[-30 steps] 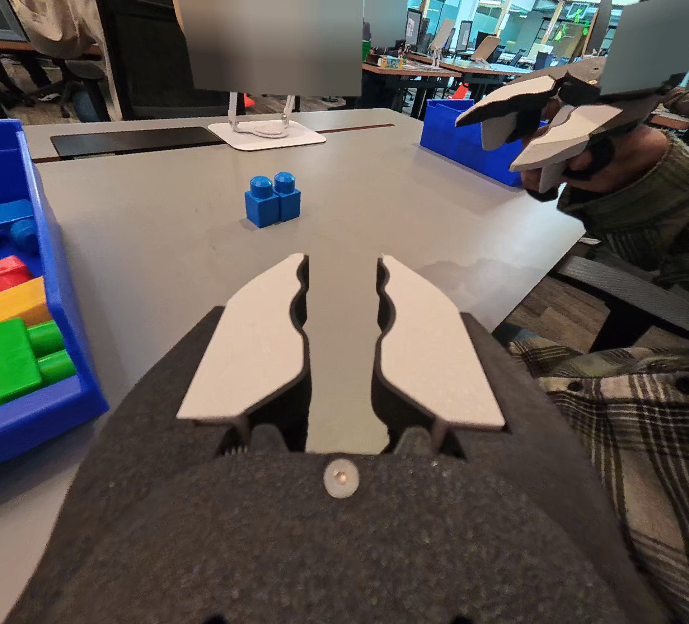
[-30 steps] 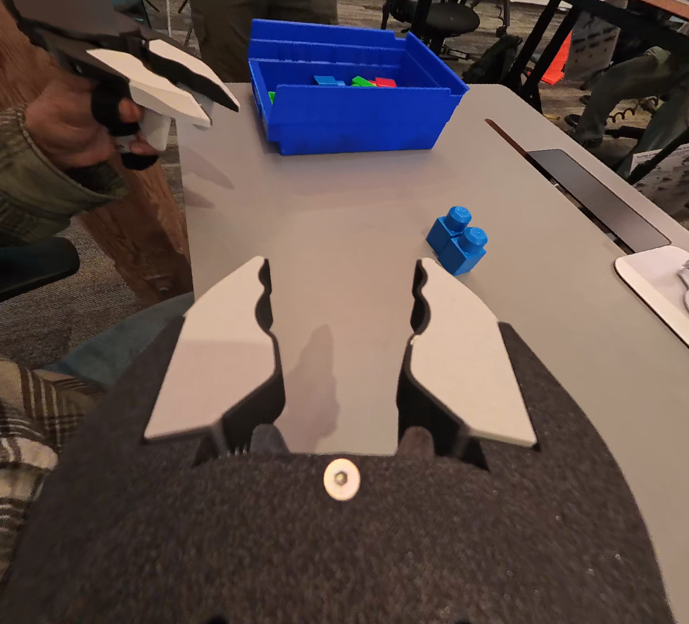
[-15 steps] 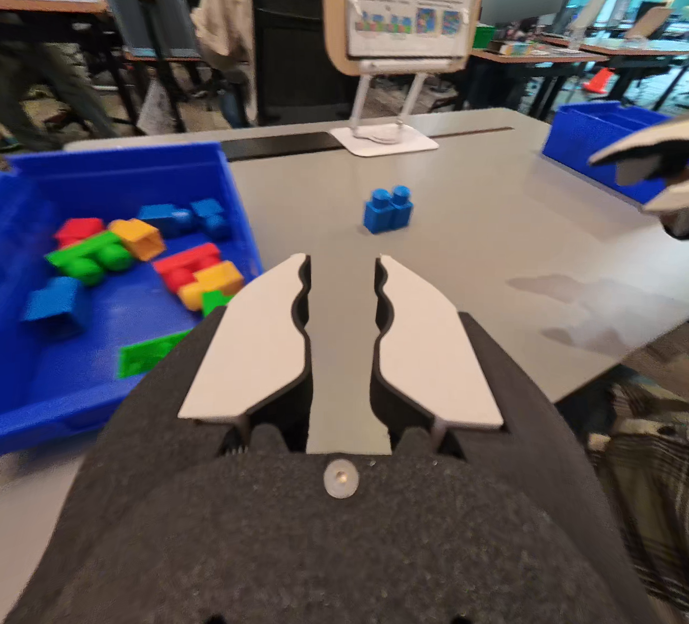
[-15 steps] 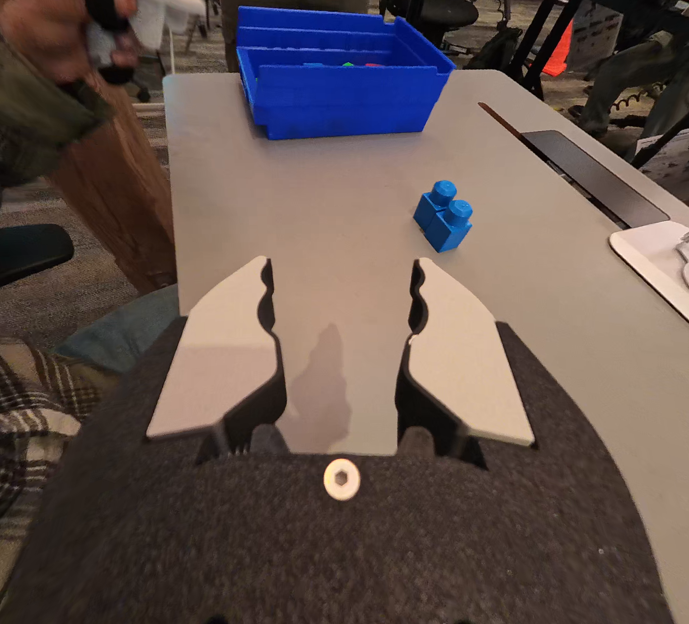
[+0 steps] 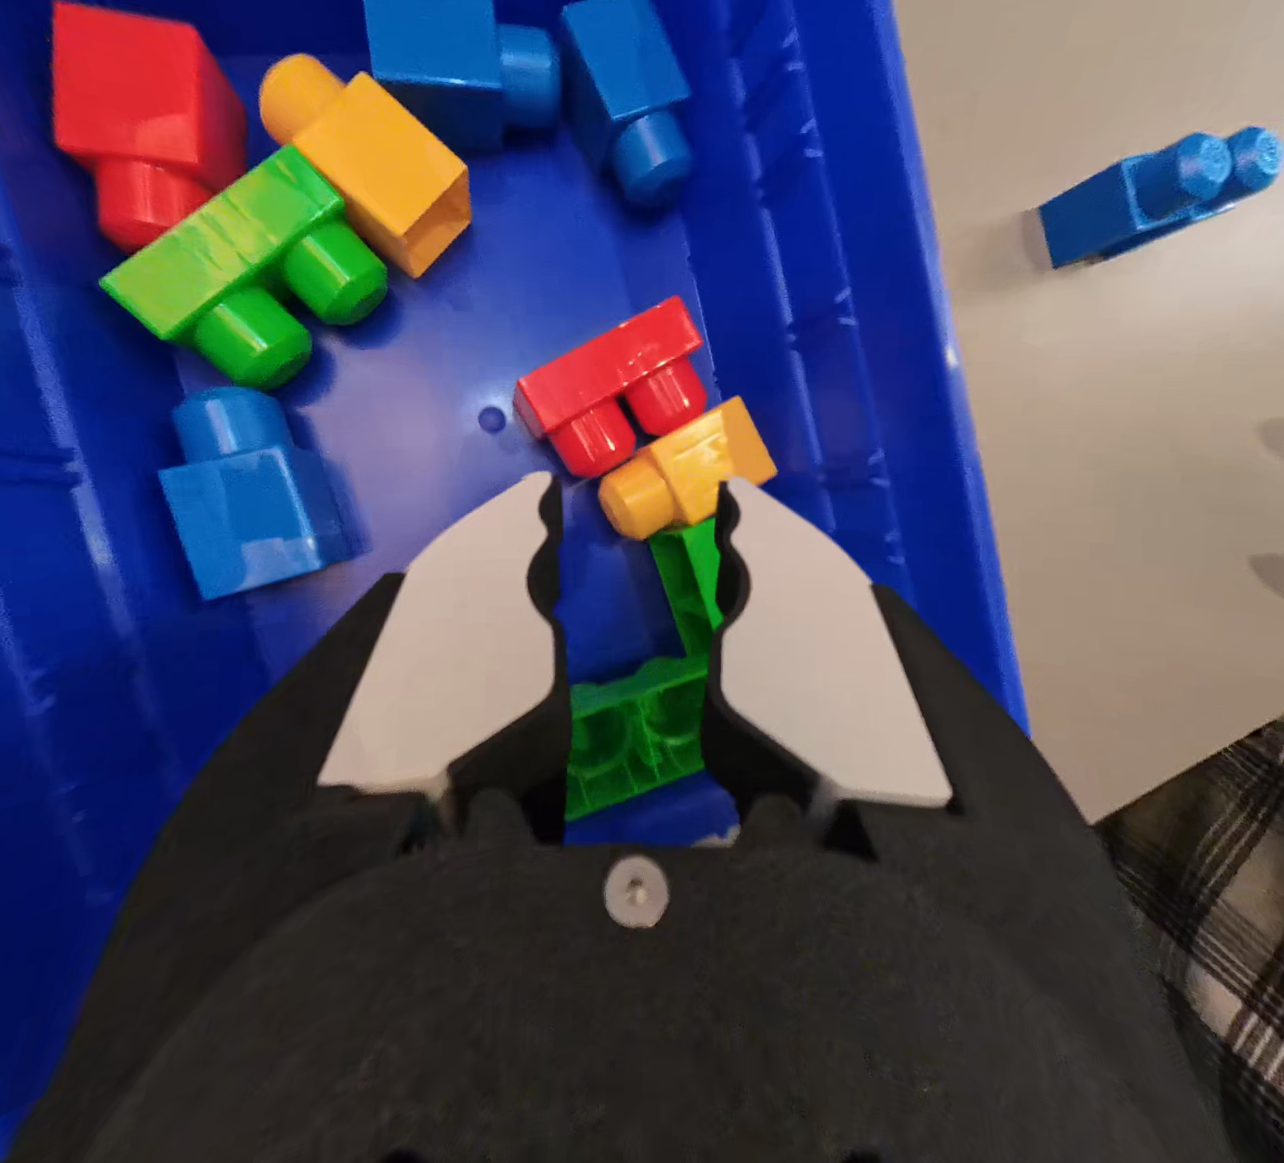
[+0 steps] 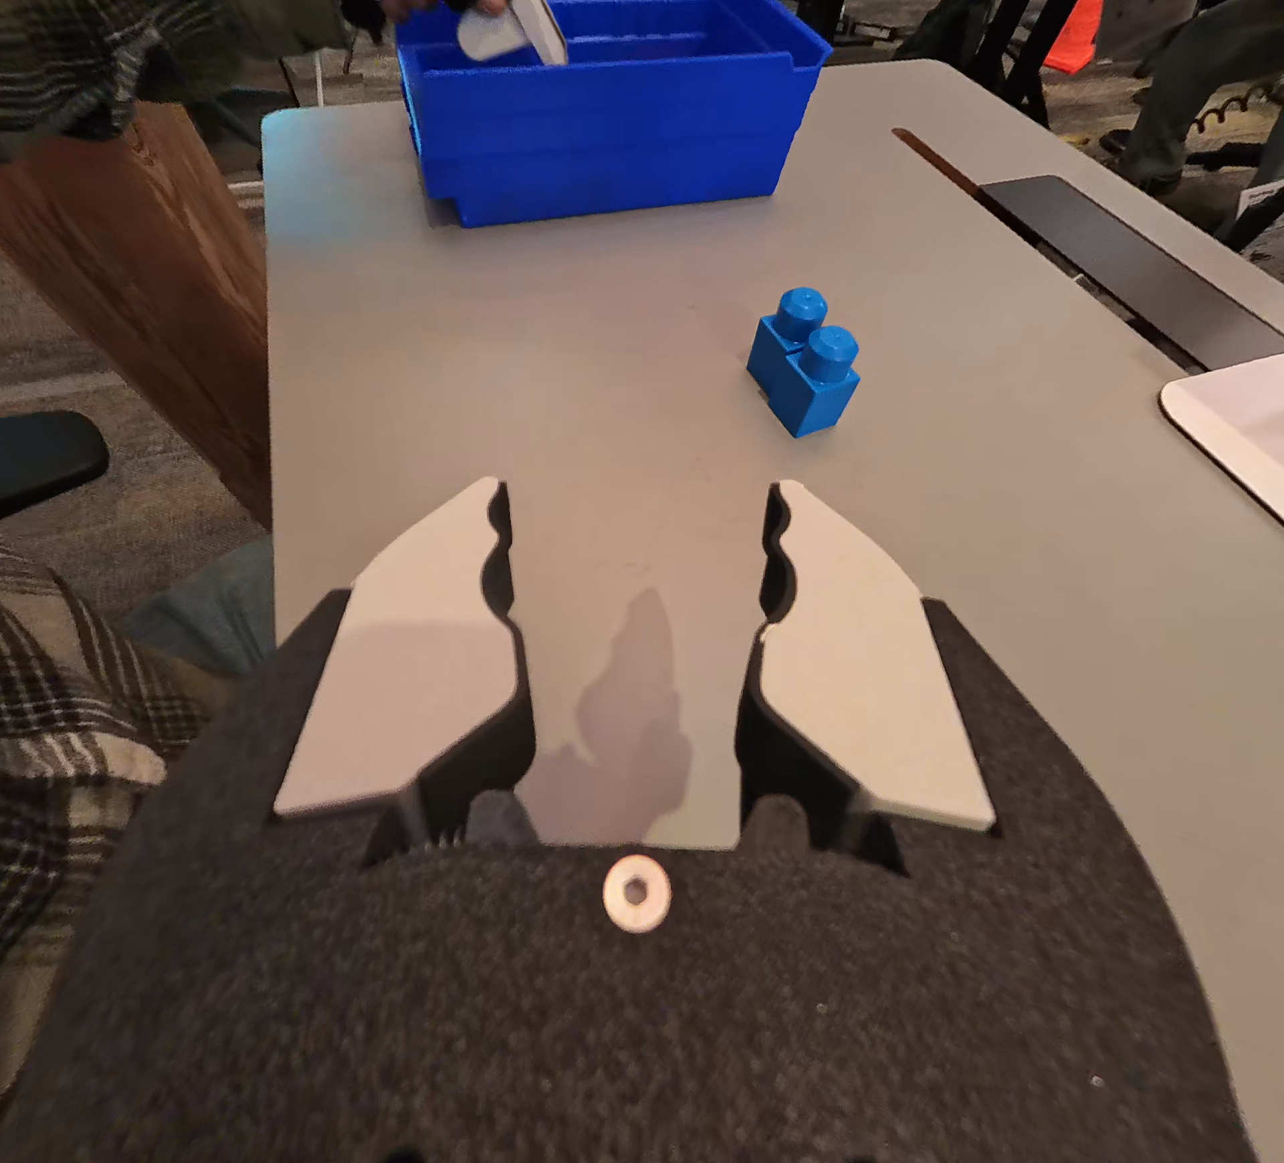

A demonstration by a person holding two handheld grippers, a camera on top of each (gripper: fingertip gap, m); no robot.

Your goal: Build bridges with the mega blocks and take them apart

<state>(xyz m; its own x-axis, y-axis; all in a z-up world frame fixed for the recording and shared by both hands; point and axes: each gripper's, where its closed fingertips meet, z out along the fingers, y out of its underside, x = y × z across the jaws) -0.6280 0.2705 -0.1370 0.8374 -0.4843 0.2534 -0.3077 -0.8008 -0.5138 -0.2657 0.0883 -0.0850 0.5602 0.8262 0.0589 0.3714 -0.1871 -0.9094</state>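
The left hand-held gripper (image 5: 636,490) has swung down into the blue bin (image 5: 820,226), jaws narrowly parted over a green block (image 5: 639,737) at 6 o'clock; the right hand-held gripper (image 6: 636,490) stays wide, empty.

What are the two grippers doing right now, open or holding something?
Left gripper: open, holding nothing, down in the blue bin over the loose blocks.
Right gripper: open, empty, above the table near the blue block.
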